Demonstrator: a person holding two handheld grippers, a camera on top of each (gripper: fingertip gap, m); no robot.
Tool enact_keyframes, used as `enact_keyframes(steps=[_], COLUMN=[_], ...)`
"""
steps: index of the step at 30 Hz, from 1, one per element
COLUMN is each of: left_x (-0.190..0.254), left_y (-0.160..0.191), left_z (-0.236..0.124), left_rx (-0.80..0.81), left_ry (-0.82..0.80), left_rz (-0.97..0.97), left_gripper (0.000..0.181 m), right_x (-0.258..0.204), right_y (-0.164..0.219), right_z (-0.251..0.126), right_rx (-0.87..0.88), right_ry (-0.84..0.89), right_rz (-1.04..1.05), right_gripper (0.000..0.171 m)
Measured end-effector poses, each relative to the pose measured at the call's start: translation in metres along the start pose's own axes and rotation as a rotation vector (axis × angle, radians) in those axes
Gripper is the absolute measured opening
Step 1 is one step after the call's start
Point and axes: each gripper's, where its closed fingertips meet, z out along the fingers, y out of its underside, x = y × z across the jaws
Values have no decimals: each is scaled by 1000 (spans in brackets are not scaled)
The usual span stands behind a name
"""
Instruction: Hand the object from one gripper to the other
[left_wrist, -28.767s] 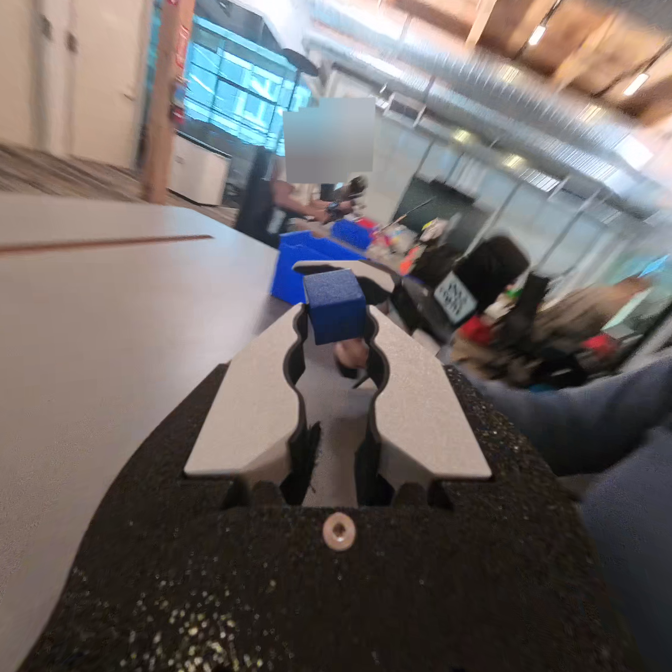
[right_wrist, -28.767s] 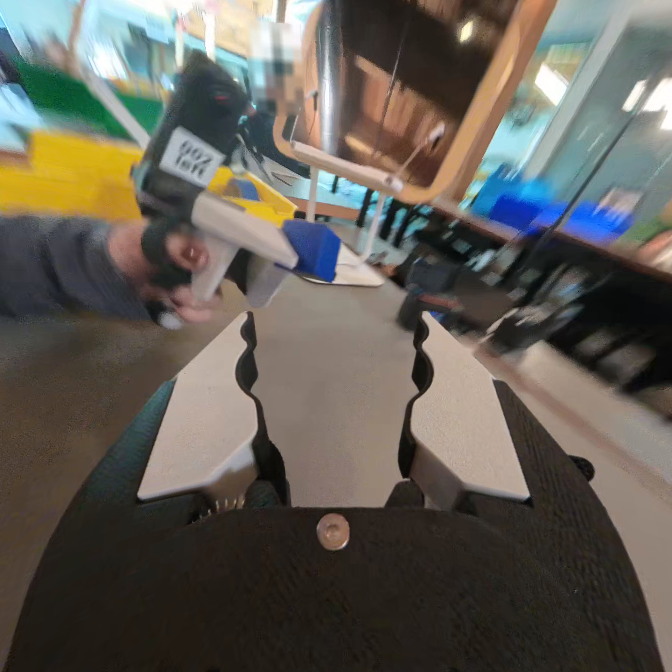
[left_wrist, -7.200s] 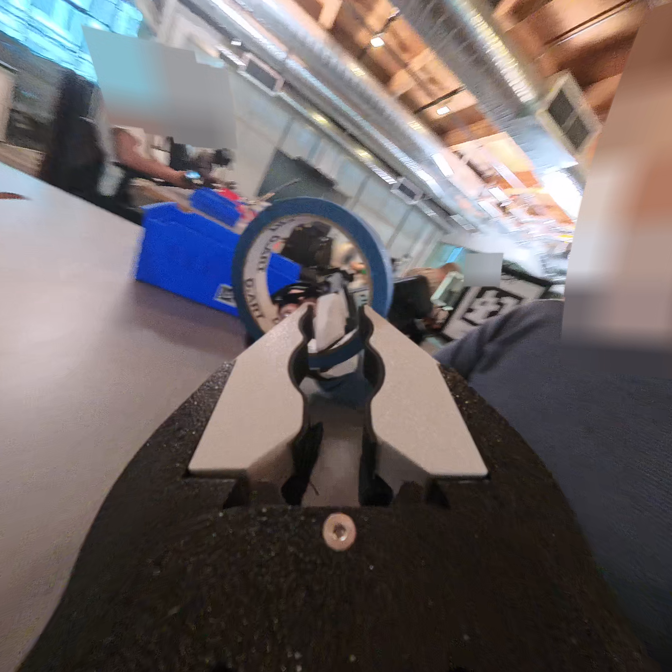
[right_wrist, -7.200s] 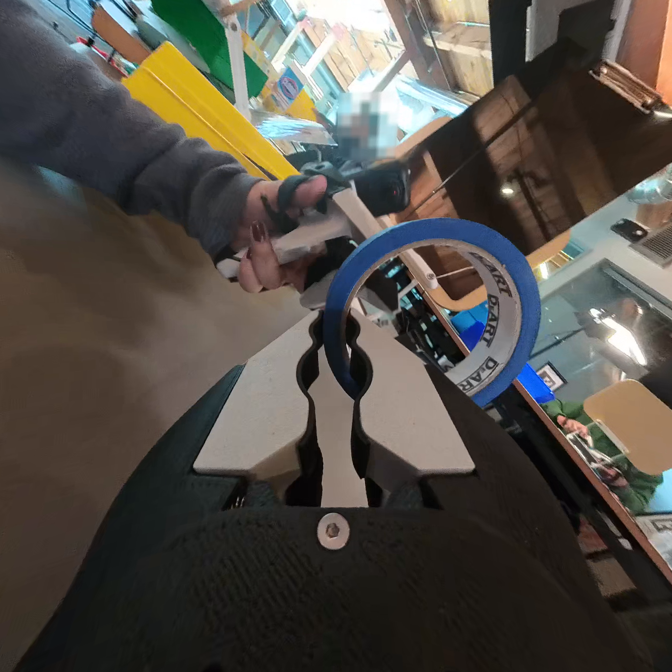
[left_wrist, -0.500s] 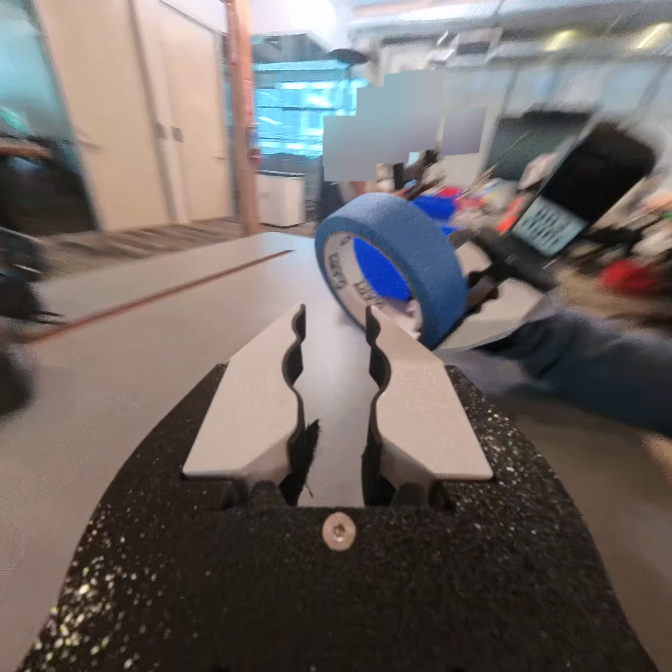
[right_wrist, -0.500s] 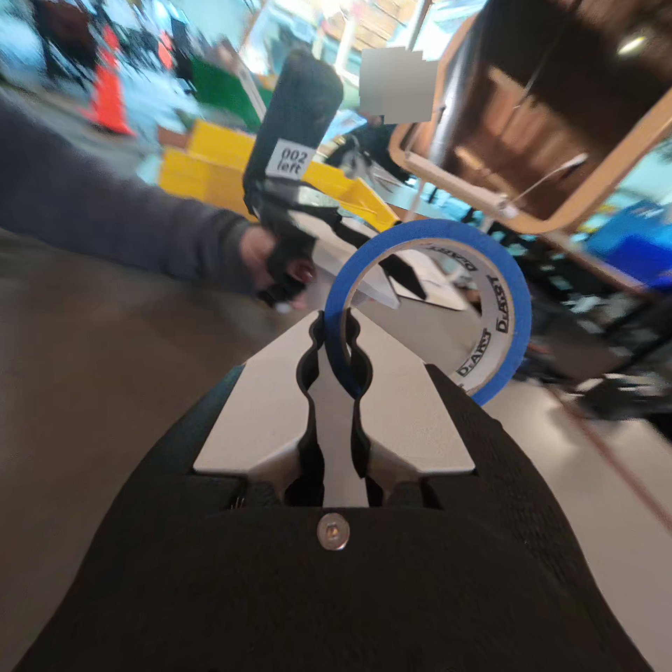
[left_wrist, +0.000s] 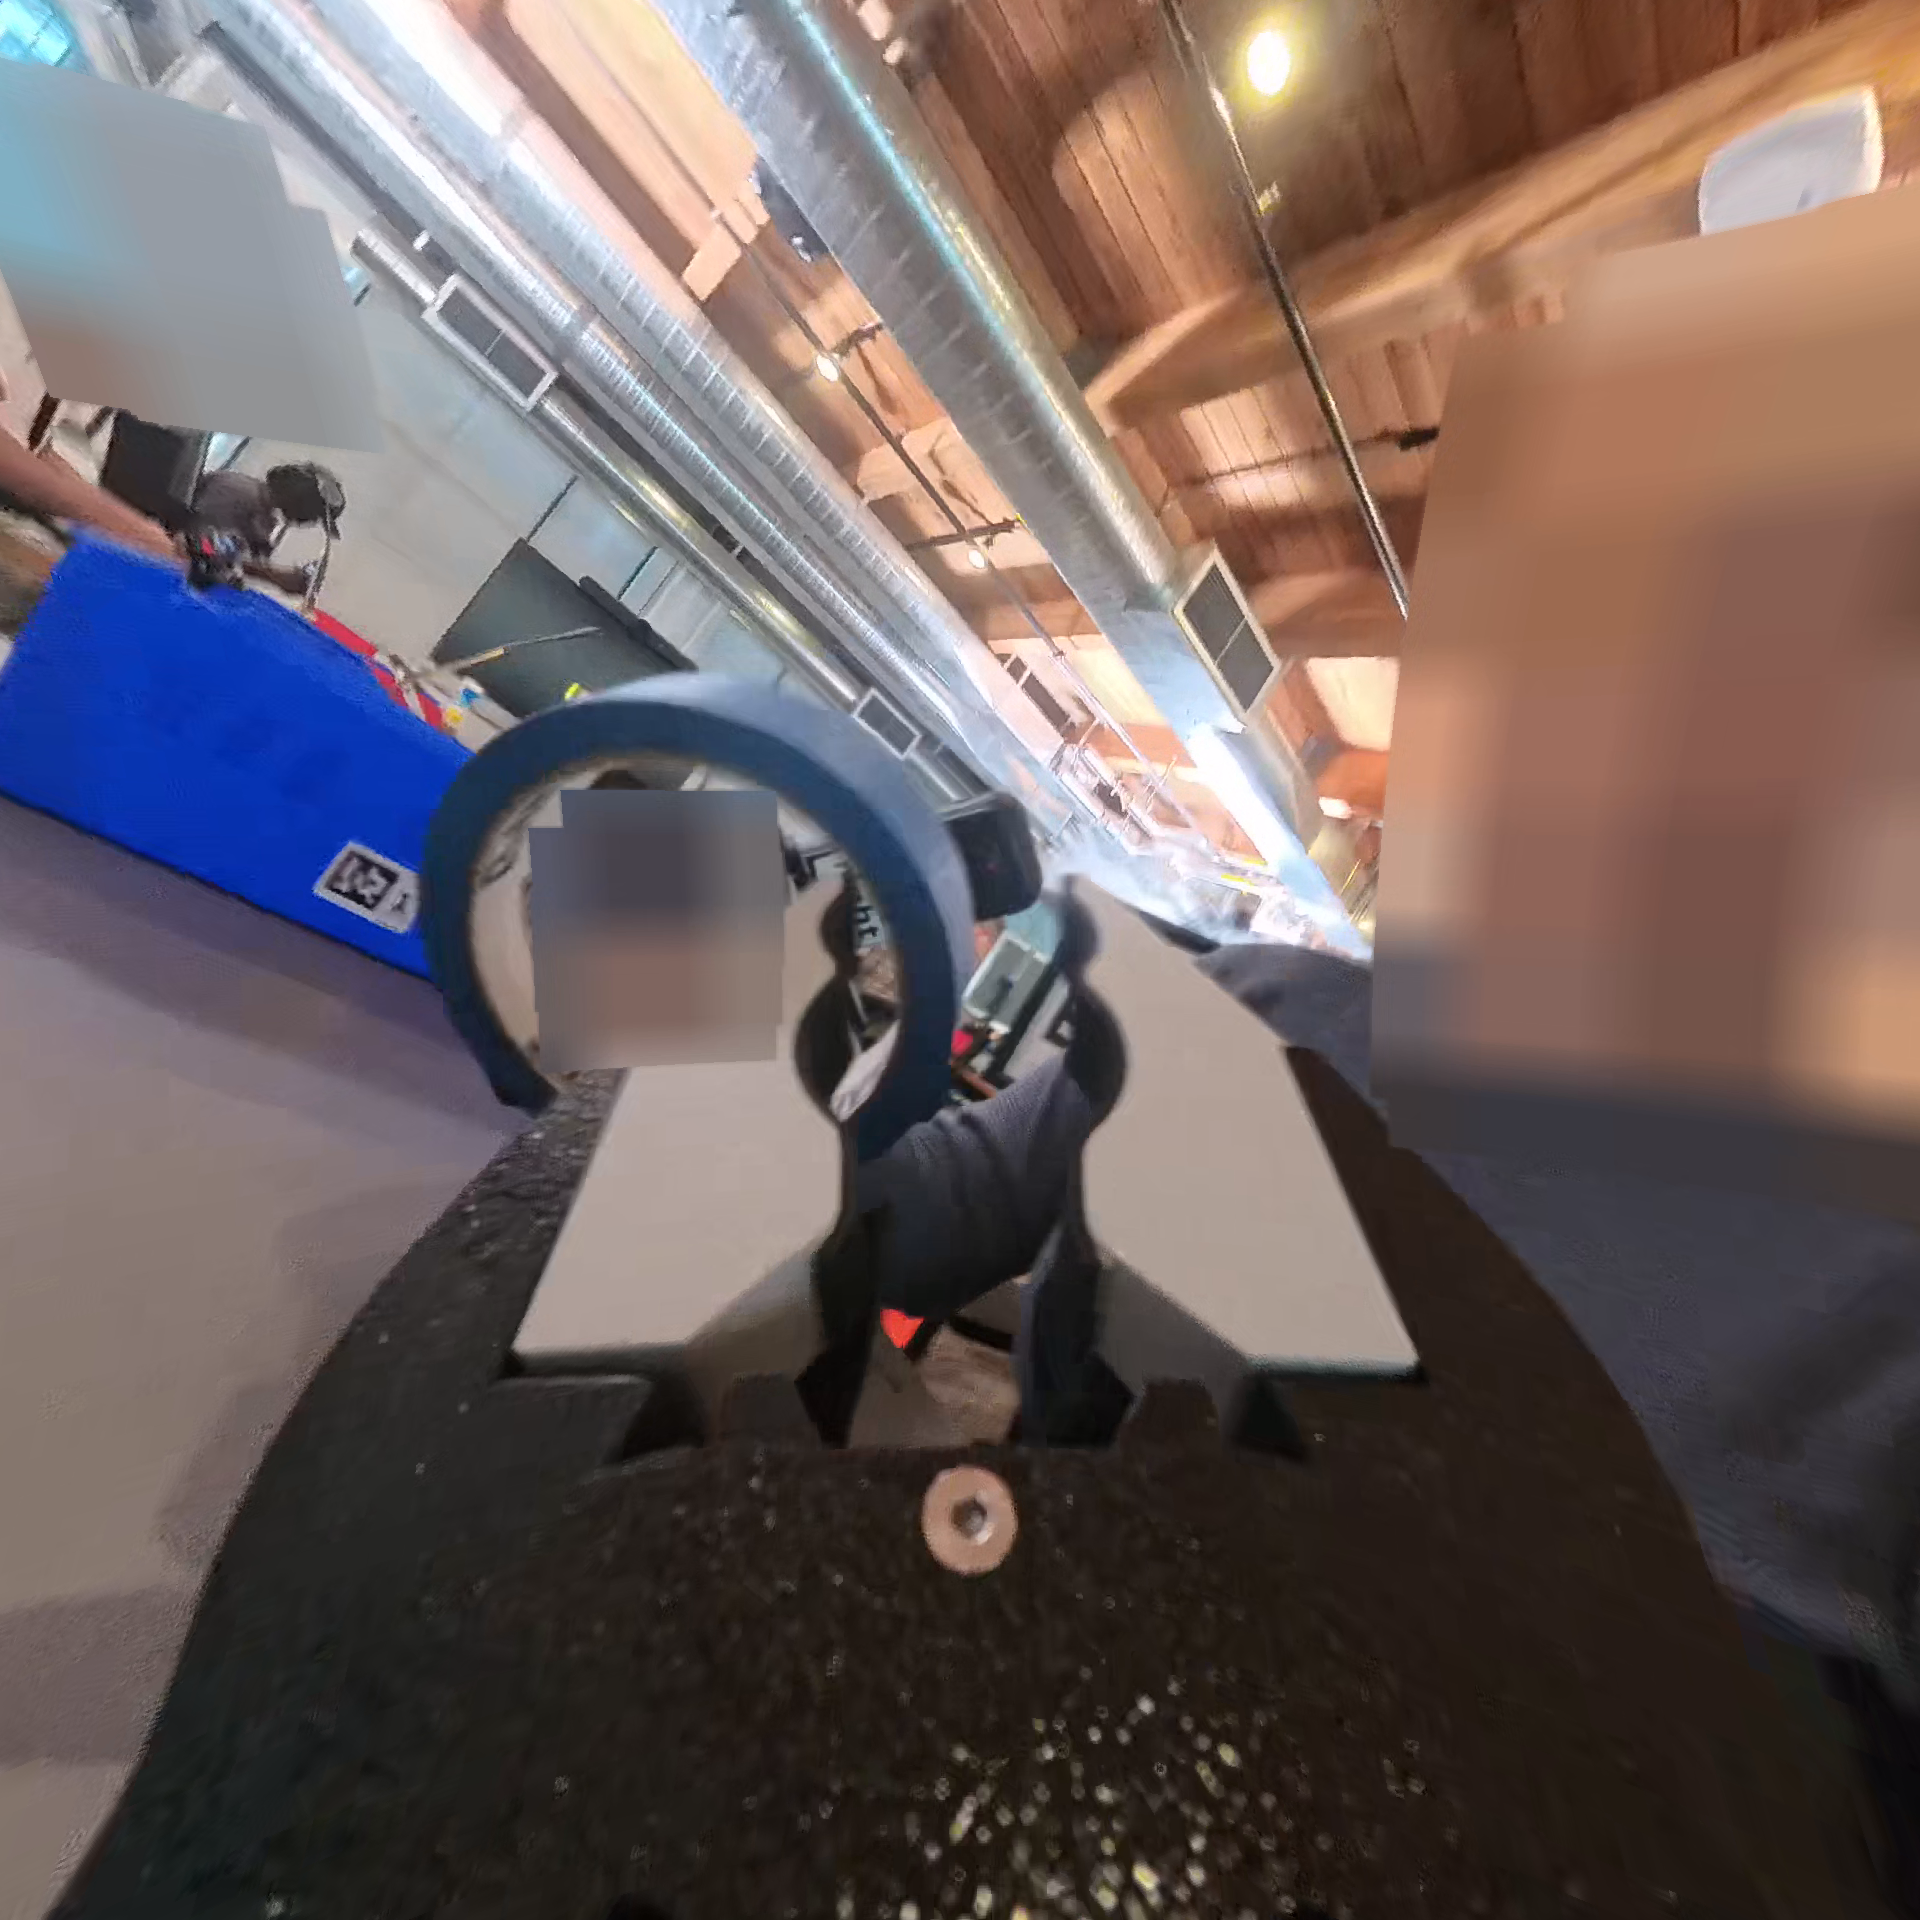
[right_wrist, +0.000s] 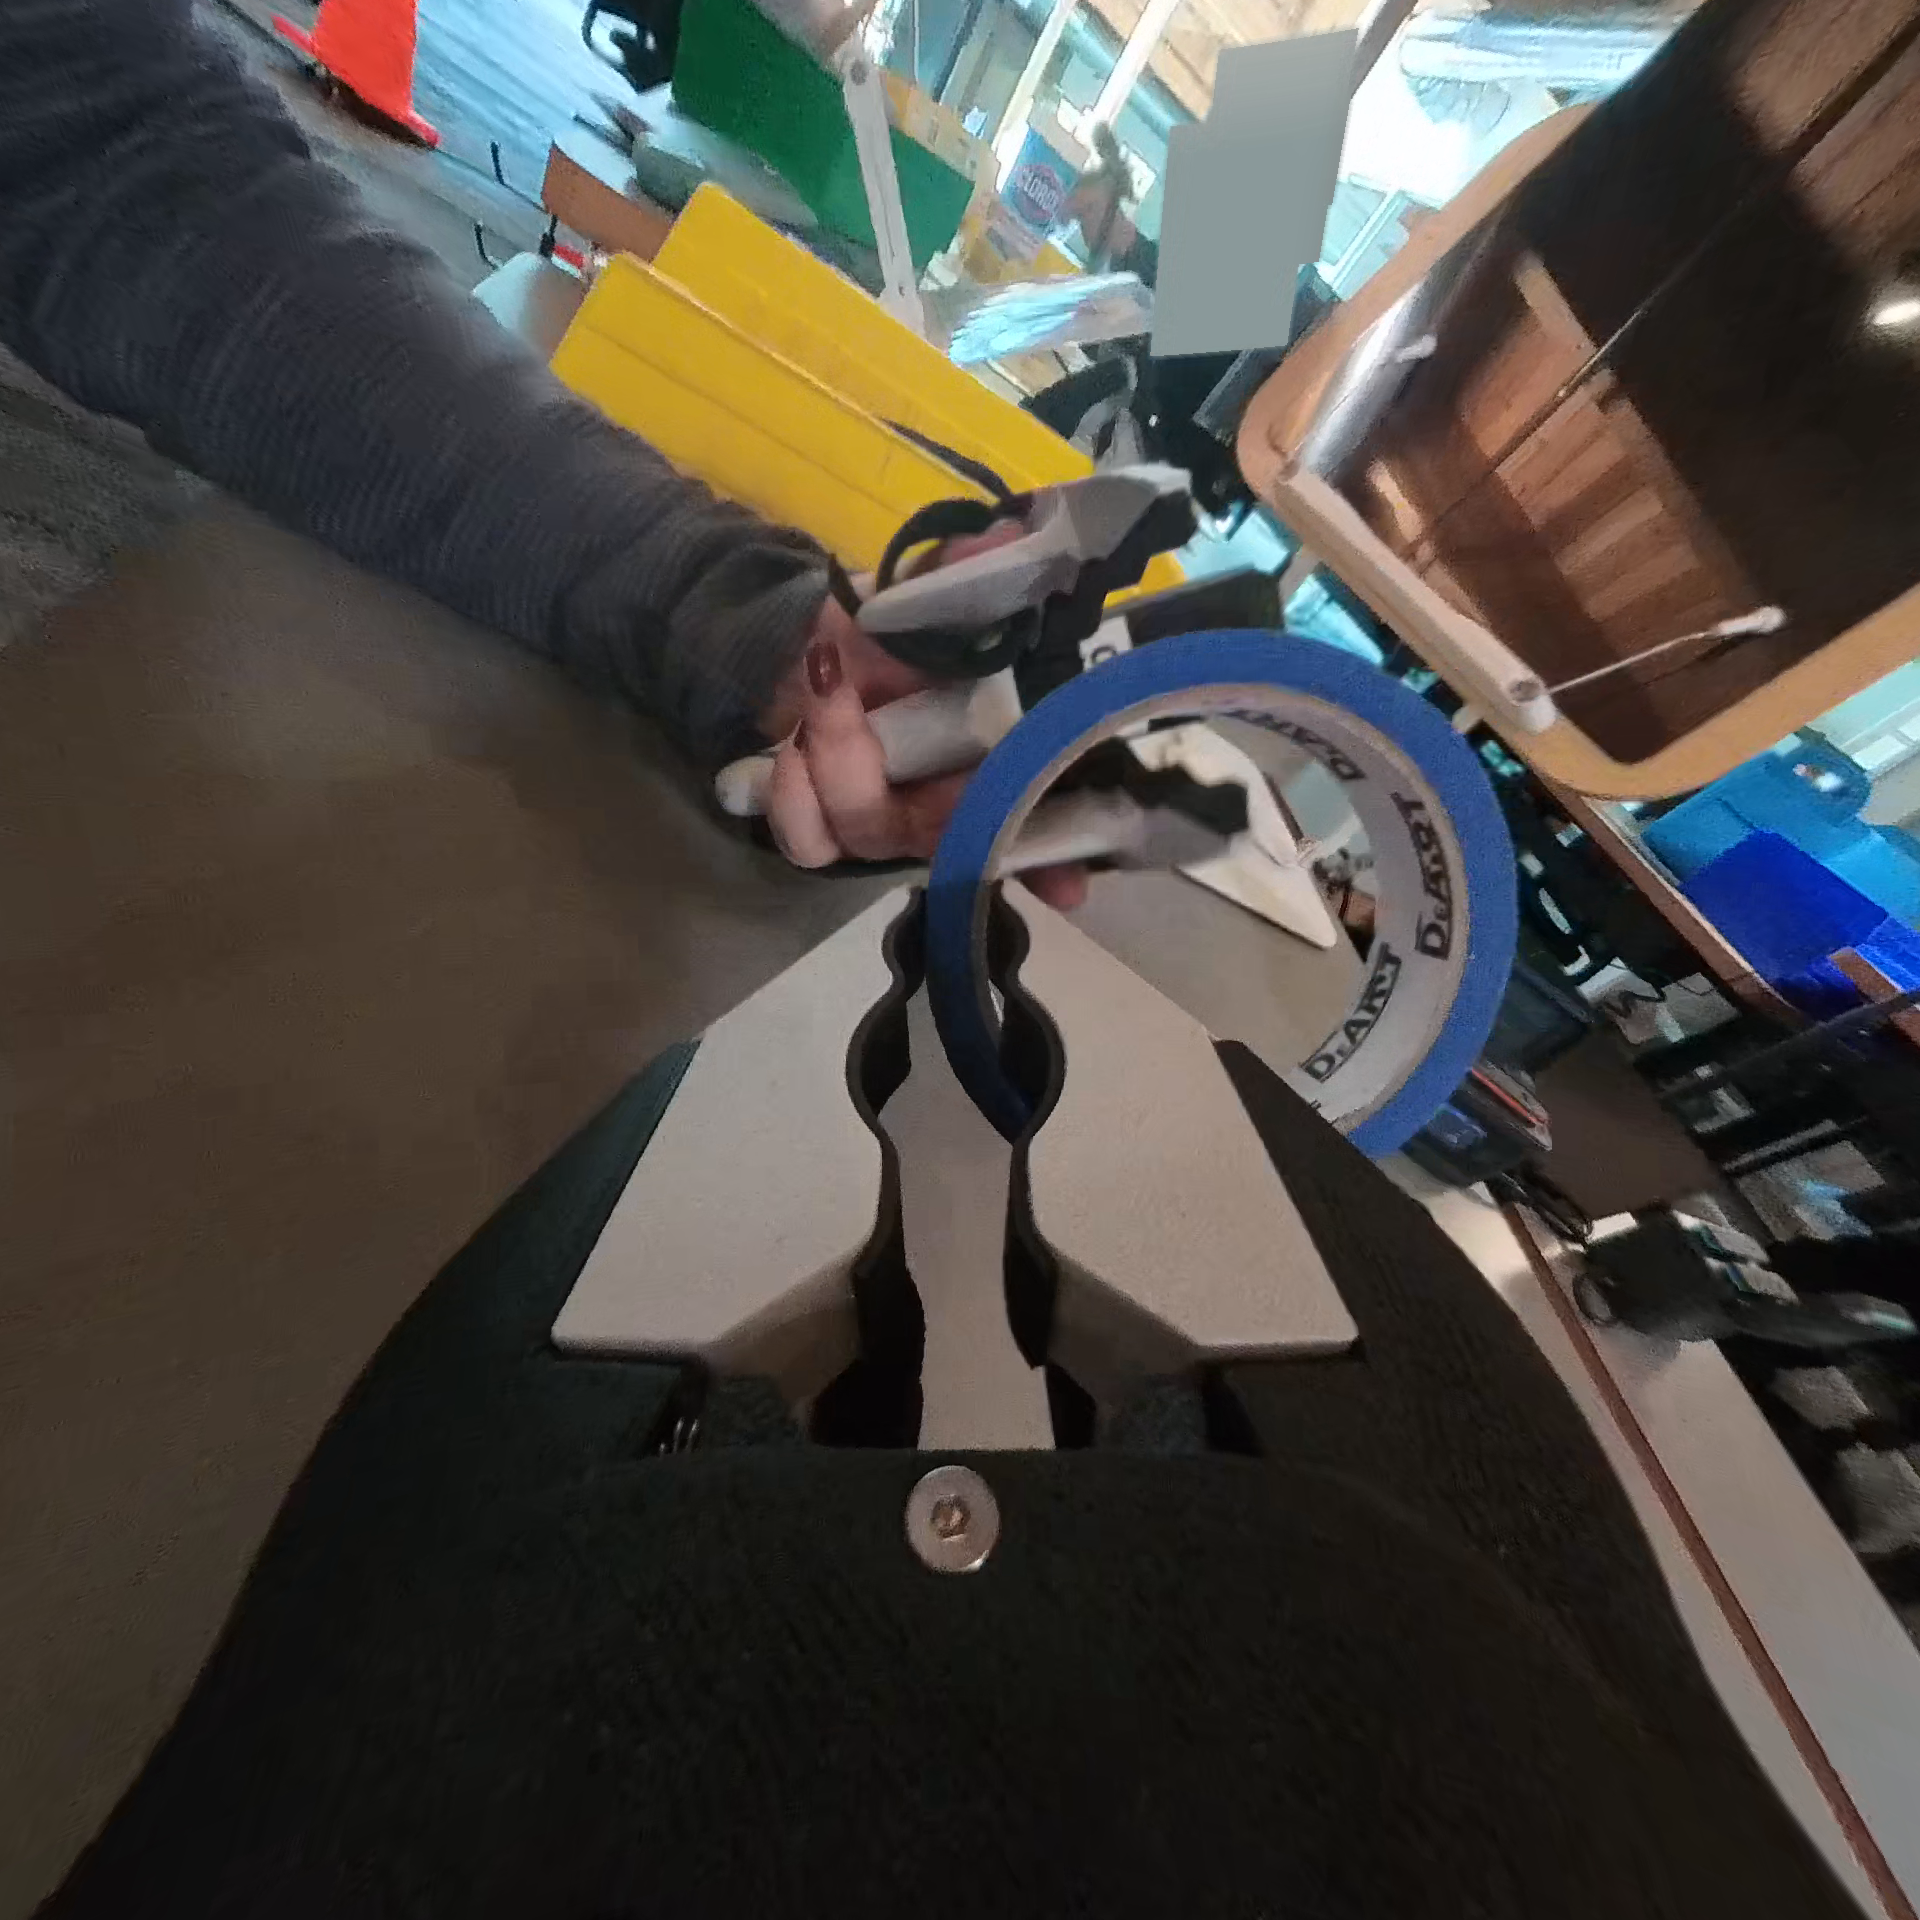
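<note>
Between narrowed right gripper (right_wrist: 956, 914) jaws: blue tape roll (right_wrist: 1475, 904) | left gripper (left_wrist: 961, 935) open

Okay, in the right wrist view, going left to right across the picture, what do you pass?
Grey sleeve → hand holding the left gripper → blue tape roll → blue bins.

Silver ducts (left_wrist: 935, 312) under timber ceiling (left_wrist: 1299, 260)

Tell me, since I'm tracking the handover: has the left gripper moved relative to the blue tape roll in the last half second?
Yes. The left gripper now straddles the blue tape roll's rim.
</note>
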Motion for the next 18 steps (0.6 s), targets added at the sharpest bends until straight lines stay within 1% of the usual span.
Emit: enact_keyframes(steps=[1,4,5,6,7,9,12,14,15,16,18], left_x=[-5,-12,-19,-24,-27,-35,-48,-55,-57,-58,-62], left_y=[3,12,14,14,13,16,28,38,44,50,60], left_z=[0,2,1,0,-1,-4,-7,-6,-4,-2,1], left_rx=[-15,-84,-103,-117,-136,-217,-419,-545,-601,-644,-725], left_ry=[-52,-134,-193,-245,-294,-399,-535,-578,-581,-574,-556], left_rz=[50,201,267,346,425,612,960,1191,1292,1374,1500], left_gripper=[17,11,9,8,8,8,8,8,8,8,8], right_x=[-1,0,1,3,8,26,44,51,51,51,53], right_y=[3,15,15,12,8,0,-9,-7,-8,-11,-17], right_z=[3,5,3,0,-4,-14,-28,-32,-33,-35,-38], right_rx=[-27,-72,-58,-30,8,87,204,257,290,332,409], right_ry=[-4,-7,-12,-28,-34,-14,-57,-138,-204,-268,-343], right_rz=[-9,44,94,164,246,406,694,943,1053,1143,1236], right_gripper=[9,12,19,28,31,31,37,43,50,54,54])
